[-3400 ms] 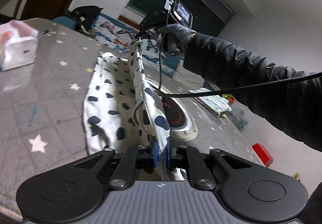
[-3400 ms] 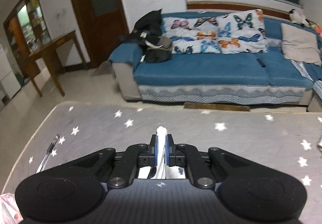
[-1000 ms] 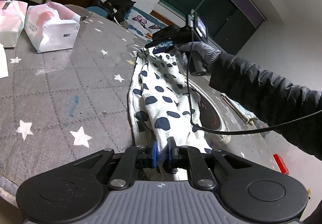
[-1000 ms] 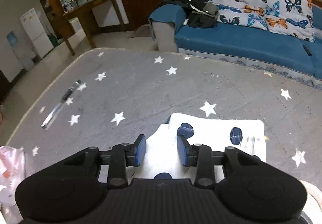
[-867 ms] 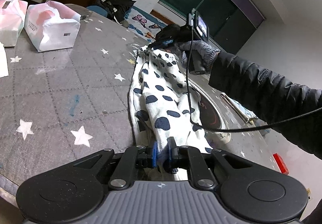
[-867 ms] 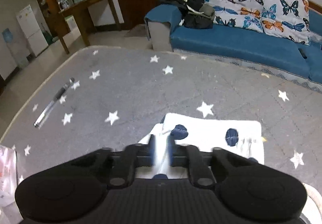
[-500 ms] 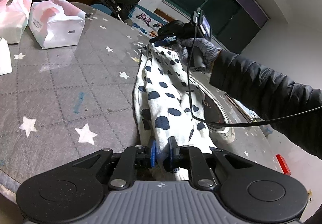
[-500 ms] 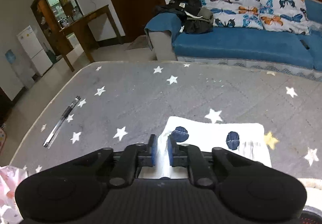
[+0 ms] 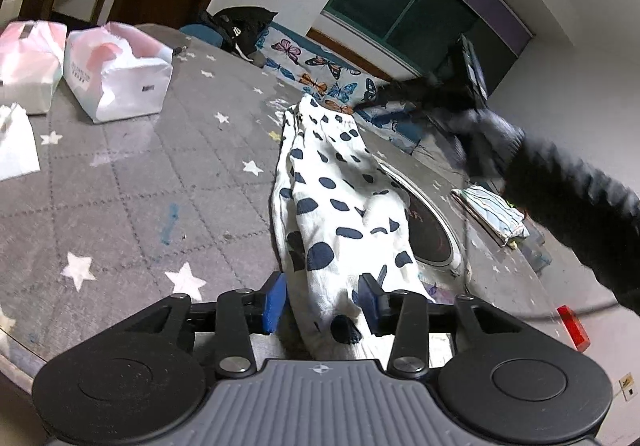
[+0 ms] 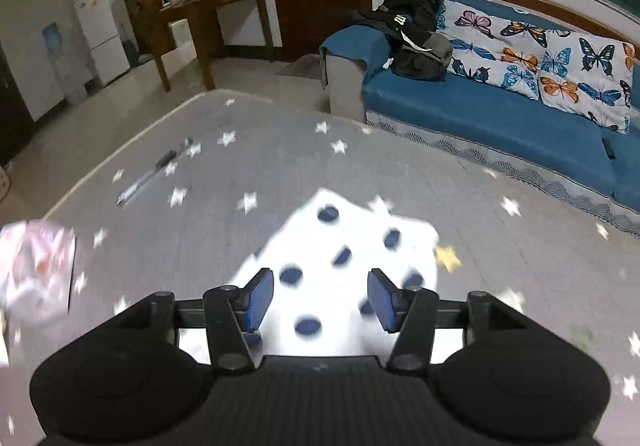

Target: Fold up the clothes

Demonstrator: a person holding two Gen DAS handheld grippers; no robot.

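A white garment with dark blue spots [image 9: 340, 201] lies in a long folded strip on the grey star-patterned table cover [image 9: 132, 181]. My left gripper [image 9: 322, 306] is open at the strip's near end, and the cloth lies loose between its blue pads. In the right wrist view the far end of the same garment [image 10: 344, 250] lies flat under my right gripper [image 10: 320, 300], which is open above it. From the left wrist view, the right gripper [image 9: 416, 93] shows blurred, held by a gloved hand [image 9: 480, 129] beyond the garment's far end.
Two pink-and-white bags [image 9: 116, 73] and white paper [image 9: 16, 141] sit at the table's left. A round hotplate [image 9: 430, 234] and folded striped cloth [image 9: 492, 213] lie right of the garment. A pen [image 10: 154, 173] rests near the table's far edge; a blue sofa [image 10: 500, 113] stands beyond.
Both grippers have opened and let go of the garment, which now lies flat as a folded strip. The right gripper has lifted and drawn back from the far end.
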